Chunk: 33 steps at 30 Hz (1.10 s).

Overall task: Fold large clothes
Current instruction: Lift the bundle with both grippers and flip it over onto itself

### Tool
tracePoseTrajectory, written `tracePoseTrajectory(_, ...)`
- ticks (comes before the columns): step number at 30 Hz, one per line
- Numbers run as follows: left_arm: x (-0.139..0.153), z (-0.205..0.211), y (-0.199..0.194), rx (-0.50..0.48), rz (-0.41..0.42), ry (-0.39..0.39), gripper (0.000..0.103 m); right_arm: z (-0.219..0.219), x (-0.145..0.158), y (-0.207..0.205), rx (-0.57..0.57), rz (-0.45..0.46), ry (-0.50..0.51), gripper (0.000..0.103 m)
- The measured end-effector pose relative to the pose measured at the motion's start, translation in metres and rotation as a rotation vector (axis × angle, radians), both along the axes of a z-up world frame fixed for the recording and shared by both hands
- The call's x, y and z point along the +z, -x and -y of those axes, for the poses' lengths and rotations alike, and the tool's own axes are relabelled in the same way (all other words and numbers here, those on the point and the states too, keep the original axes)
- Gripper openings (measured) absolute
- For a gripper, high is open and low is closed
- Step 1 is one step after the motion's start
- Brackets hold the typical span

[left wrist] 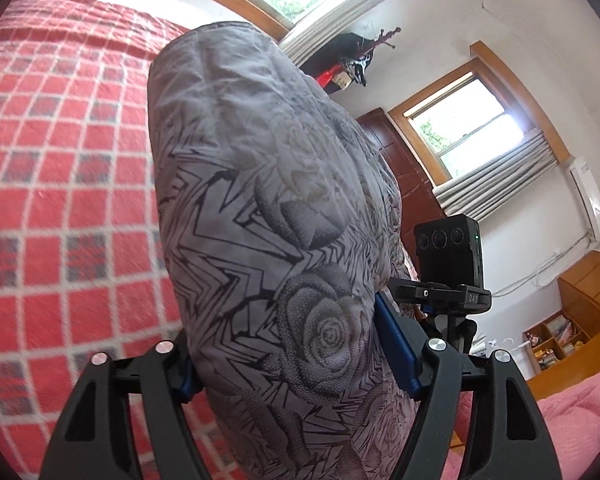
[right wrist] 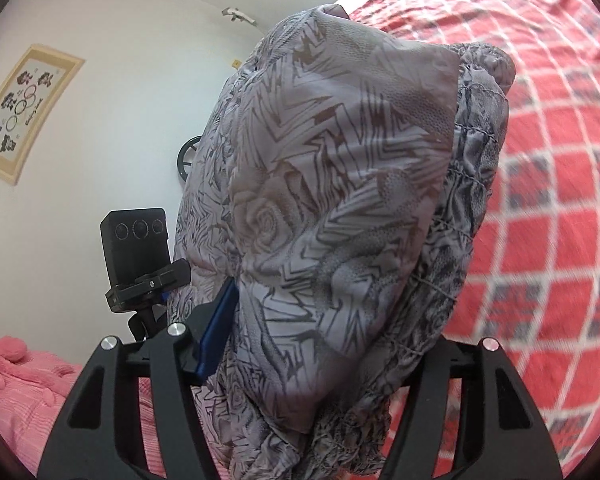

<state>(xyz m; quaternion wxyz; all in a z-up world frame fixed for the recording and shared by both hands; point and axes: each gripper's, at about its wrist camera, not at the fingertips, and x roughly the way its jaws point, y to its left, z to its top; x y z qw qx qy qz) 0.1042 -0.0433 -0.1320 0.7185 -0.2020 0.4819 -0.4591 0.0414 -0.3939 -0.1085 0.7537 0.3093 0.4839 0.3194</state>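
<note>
A large grey garment (left wrist: 268, 216) printed with black roses and zigzags hangs lifted above the bed. My left gripper (left wrist: 288, 364) is shut on a thick bunch of it, and the cloth hides most of both blue pads. My right gripper (right wrist: 320, 344) is shut on another part of the same garment (right wrist: 340, 184), near its gathered elastic edge (right wrist: 472, 152). The cloth fills the middle of both views and hides what lies below it.
A red checked bedspread (left wrist: 60, 184) covers the bed, also seen in the right wrist view (right wrist: 548, 208). Pink bedding (right wrist: 16, 392) lies at the near side. Windows (left wrist: 464, 132), a brown door (left wrist: 400, 168) and wooden shelves (left wrist: 560, 336) stand beyond.
</note>
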Motion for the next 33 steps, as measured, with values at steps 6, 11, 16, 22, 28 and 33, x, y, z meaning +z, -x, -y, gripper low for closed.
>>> tracePoseTrajectory(6, 0.0, -0.034, -0.026, 0.036, 0.023, -0.002, 0.073, -0.036, 0.007, -0.034, 0.053, 0.011, 0.014, 0.062)
tracePoseTrajectory(11, -0.007, -0.062, -0.062, 0.068, 0.037, -0.007, 0.073, -0.067, 0.007, -0.062, 0.087, 0.019, 0.033, 0.062)
tracePoseTrajectory(16, -0.018, -0.081, -0.095, 0.085, 0.033, -0.012, 0.073, -0.083, -0.003, -0.088, 0.097, 0.001, 0.038, 0.062)
tracePoseTrajectory(22, -0.043, -0.089, -0.127, 0.088, -0.008, -0.006, 0.073, -0.089, -0.011, -0.097, 0.101, -0.043, 0.052, 0.062)
tracePoseTrajectory(28, -0.086, -0.097, -0.157, 0.095, -0.087, 0.002, 0.073, -0.099, -0.033, -0.103, 0.096, -0.116, 0.068, 0.062)
tracePoseTrajectory(33, -0.117, -0.1, -0.164, 0.113, -0.155, 0.005, 0.076, -0.103, -0.06, -0.097, 0.088, -0.168, 0.035, 0.066)
